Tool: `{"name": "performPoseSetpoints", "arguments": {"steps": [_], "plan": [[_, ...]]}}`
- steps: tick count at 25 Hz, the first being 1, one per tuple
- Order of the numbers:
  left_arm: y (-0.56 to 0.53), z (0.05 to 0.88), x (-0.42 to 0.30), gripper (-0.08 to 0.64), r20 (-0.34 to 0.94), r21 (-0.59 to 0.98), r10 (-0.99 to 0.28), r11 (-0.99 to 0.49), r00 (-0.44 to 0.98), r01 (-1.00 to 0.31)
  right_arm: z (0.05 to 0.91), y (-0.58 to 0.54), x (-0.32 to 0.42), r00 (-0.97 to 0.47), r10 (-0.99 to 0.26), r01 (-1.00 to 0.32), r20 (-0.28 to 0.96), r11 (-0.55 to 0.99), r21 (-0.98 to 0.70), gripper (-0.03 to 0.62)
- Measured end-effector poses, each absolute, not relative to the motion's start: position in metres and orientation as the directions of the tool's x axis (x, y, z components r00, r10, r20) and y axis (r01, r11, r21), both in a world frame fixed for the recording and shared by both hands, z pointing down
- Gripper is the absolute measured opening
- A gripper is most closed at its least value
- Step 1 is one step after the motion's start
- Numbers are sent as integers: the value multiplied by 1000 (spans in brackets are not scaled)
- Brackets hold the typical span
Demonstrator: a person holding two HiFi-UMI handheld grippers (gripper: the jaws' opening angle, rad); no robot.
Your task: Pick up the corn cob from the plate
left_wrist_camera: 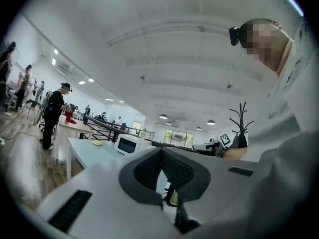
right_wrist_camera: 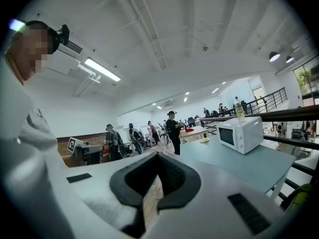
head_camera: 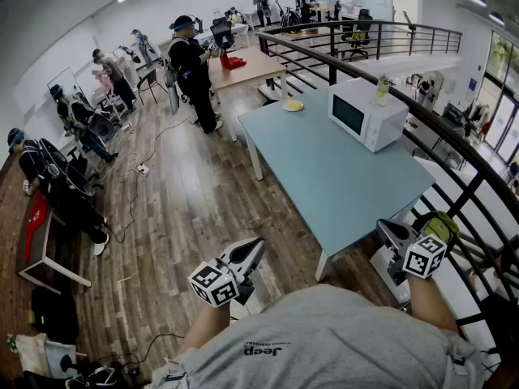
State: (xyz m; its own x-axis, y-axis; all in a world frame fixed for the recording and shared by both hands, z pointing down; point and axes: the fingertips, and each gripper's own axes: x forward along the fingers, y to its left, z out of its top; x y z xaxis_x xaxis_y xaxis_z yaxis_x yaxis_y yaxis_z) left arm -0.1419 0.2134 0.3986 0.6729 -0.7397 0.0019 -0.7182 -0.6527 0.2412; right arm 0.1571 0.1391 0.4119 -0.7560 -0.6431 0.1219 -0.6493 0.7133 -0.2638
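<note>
Plate [head_camera: 293, 105]: small, round, yellowish, flat on the far end of the pale blue bench [head_camera: 340, 177], close to its far edge. Corn cob [head_camera: 293, 104]: yellow, lying on the plate; too small to tell its outline or pose.

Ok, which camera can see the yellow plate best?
The head view. It looks down on the yellow plate at the far end of the table, so its round shape shows. The left gripper view and the right gripper view catch it only edge-on, as a tiny yellow sliver far away.
</note>
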Motion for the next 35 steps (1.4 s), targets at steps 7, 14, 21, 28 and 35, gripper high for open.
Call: {"name": "performPoseSetpoints", "arguments": {"steps": [7,14,21,28,35], "plan": [[207,396,-157,18,-4,248,-722,-671,692,-699,408,139,146,-735,-665,-673,131,692,-260,15],[198,395,-182,18,-11,256,-689,-703,725,-664,404,136,122,-701,-702,-706,127,657,-264,15],[188,409,-196,18,3,299,-635,-737,773,-606,408,146,114,-647,-753,-747,119,595,-297,15],[179,418,-190,18,10,337,-576,-768,818,-545,416,155,114,-608,-780,-777,148,547,-311,15],[157,430,-185,18,39,356,-563,-764,826,-538,419,144,127,-600,-787,-782,145,539,-312,17]]}}
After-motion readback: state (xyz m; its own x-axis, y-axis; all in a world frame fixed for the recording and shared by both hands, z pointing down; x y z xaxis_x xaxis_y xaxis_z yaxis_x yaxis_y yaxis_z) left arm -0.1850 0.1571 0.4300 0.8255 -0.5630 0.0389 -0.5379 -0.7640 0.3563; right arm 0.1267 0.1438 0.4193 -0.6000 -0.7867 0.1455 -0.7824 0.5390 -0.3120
